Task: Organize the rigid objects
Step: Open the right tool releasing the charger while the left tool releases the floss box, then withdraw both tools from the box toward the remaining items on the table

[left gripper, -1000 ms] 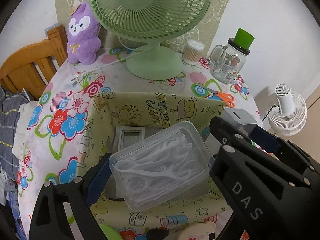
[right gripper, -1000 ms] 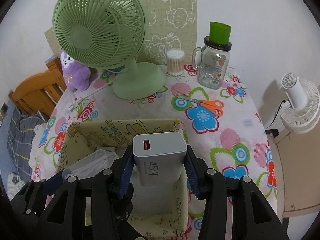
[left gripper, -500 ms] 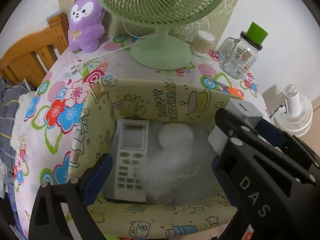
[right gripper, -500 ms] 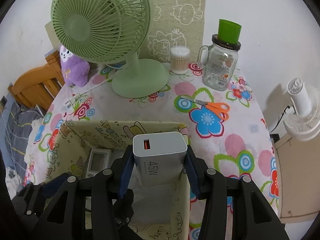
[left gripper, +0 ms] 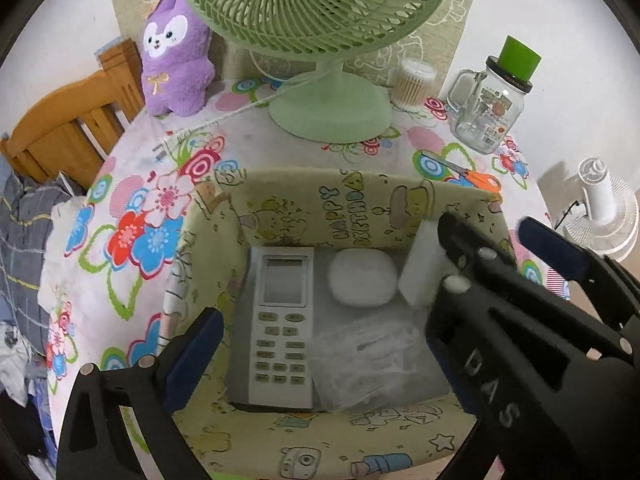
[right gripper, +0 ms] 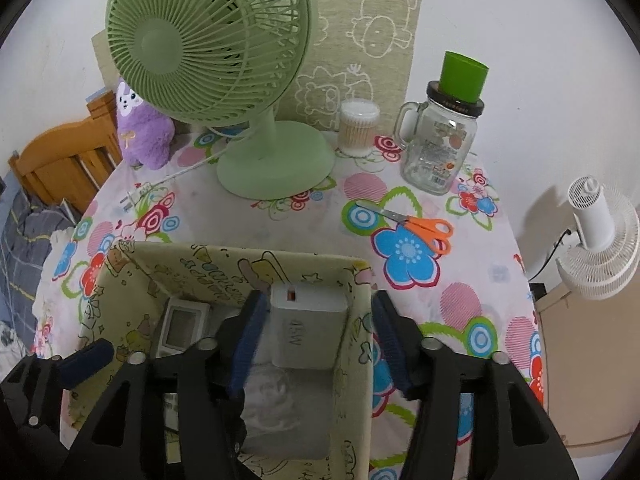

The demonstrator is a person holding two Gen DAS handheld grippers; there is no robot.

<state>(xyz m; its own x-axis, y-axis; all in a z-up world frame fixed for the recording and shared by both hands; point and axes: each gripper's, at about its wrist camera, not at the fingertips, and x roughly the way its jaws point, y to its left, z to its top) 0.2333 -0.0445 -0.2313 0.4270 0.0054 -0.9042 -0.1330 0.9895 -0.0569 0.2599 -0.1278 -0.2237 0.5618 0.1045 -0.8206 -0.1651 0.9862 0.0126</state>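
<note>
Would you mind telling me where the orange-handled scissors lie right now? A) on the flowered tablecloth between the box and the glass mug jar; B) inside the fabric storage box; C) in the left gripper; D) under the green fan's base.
A: the orange-handled scissors lie flat on the flowered tablecloth, beyond the fabric storage box and in front of the glass mug jar, clear of both grippers.

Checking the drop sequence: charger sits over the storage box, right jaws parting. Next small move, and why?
Probably lift the right gripper straight up. Its jaws are opening; the 45W charger has slipped clear of both pads into the fabric storage box, beside the remote. The left gripper hangs open and empty.
</note>
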